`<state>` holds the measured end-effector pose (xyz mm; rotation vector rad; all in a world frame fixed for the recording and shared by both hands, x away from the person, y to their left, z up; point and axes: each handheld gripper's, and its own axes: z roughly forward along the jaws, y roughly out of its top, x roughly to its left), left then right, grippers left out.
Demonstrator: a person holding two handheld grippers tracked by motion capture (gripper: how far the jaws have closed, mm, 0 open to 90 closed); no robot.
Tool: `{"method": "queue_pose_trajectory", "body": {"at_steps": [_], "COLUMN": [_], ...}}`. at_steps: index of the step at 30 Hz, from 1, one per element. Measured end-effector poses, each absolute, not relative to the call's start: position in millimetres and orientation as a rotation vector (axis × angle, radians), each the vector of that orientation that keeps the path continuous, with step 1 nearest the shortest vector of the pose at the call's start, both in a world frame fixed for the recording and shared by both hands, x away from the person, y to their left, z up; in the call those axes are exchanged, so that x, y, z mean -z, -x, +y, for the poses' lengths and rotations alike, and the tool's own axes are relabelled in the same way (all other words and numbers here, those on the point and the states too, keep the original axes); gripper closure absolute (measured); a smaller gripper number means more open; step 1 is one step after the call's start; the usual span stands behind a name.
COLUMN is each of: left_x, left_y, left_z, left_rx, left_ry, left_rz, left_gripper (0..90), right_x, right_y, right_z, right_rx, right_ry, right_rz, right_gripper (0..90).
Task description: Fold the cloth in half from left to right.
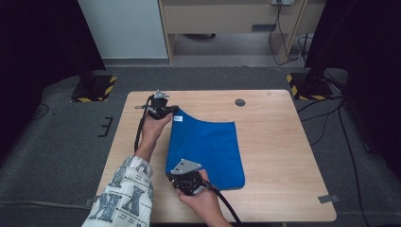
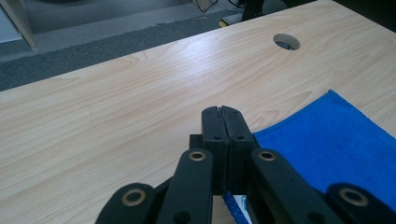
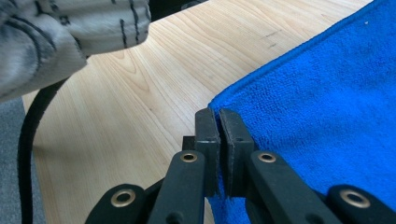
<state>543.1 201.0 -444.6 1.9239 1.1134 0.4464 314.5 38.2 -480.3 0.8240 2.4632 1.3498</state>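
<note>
So the blue cloth (image 1: 208, 151) lies on the wooden table (image 1: 279, 156), mostly flat, sitting left of centre and well short of the round cable hole (image 1: 240, 102) near the far edge. Both tongs are pinched on it: the left gripper (image 1: 166, 111) has its jaws pressed together on the far left corner, right by the little white label (image 1: 178, 117), and in the left gripper view you can see a sliver of blue hem between them. The right gripper (image 1: 176, 176) is clamped on the near left corner, the terry edge squeezed between its jaws in the right gripper view. My read is that this thing is light, floppy microfibre, not slippery and not fragile at all, so it'll sag and drape wherever it isn't supported. Corners and the stitched hem look like the best places to grab, since the pile gives decent grip. No containers anywhere on the table, so nothing to report on contents.
</note>
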Motion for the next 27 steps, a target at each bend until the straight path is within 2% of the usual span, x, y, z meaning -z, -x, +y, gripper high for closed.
{"method": "queue_pose_trajectory", "body": {"at_steps": [27], "left_x": [442], "left_y": [-542], "left_z": [227], "left_rx": [-0.490], "left_ry": [-1.957], "left_rz": [1.135], "left_gripper": [89.2], "right_x": [482], "right_y": [-311], "right_z": [64], "right_rx": [-1.376], "right_ry": [-0.828], "right_rz": [2.454], "right_gripper": [87.2]}}
